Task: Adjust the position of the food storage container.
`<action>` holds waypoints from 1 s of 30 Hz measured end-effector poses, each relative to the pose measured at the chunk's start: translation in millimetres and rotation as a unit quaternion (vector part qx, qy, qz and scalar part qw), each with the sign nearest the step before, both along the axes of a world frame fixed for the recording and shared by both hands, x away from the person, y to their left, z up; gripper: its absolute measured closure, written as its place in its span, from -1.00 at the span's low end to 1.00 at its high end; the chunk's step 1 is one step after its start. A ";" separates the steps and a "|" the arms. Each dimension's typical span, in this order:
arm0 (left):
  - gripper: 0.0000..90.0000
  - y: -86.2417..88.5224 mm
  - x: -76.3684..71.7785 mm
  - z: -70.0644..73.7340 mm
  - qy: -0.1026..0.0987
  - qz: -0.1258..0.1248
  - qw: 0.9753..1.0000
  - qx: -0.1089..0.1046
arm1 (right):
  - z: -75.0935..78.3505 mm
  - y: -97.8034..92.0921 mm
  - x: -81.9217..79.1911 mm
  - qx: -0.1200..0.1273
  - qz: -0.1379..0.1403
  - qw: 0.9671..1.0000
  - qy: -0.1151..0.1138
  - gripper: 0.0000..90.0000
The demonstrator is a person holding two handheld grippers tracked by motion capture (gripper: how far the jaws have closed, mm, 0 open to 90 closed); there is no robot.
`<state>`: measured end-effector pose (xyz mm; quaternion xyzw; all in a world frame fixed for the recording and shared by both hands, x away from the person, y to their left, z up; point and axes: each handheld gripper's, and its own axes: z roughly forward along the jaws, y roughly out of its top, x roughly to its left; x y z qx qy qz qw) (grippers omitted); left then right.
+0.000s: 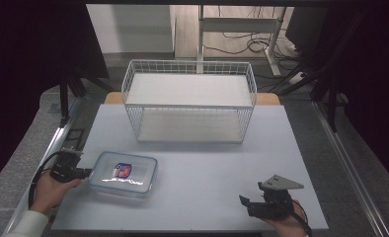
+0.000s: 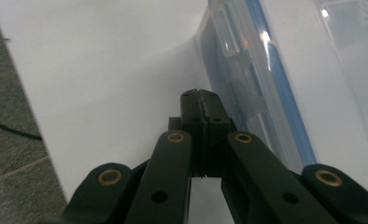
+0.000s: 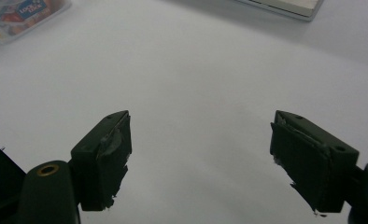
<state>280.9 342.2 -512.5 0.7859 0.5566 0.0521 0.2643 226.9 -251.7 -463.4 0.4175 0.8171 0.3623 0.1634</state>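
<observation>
One clear plastic box (image 1: pixel 124 174) with a blue-sealed lid, one white wire basket (image 1: pixel 189 100) and two grippers share the white table (image 1: pixel 212 168). The left gripper (image 2: pixel 200 95), jaws pressed together, has its tip just beside the box's near wall. The right gripper (image 3: pixel 200 161) rests with jaws wide apart over bare tabletop, the box well off to its left. The box's label reads "LOCK", the rest blurred.

Left gripper (image 1: pixel 86 173): fingers (image 2: pixel 191 105) pressed together, held low in the left hand (image 1: pixel 49 190).
Right gripper (image 3: pixel 201 154): fingers spread wide apart, held in the right hand (image 1: pixel 286 224).
</observation>
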 end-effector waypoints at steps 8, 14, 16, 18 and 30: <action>1.00 -32.3 -4.8 -6.1 0.013 -0.038 0.999 0.003 | 1.6 0.1 -0.9 0.000 -0.001 1.000 -0.002 -0.54; 1.00 -65.1 -5.9 -2.0 0.010 -0.077 0.997 -0.003 | 1.3 -1.2 -0.3 0.002 -0.002 1.000 -0.002 -0.54; 1.00 -73.8 -5.0 -0.8 0.010 -0.085 0.996 -0.009 | 1.6 -1.3 -0.7 0.002 -0.001 1.000 -0.002 -0.54; 1.00 -81.3 -3.4 -0.5 0.008 -0.089 0.996 -0.011 | 2.0 -1.3 -0.9 0.003 -0.001 1.000 -0.003 -0.54; 1.00 -110.4 3.3 -2.5 0.021 -0.106 0.993 -0.038 | 1.1 -1.3 -0.1 0.002 -0.001 1.000 -0.001 -0.54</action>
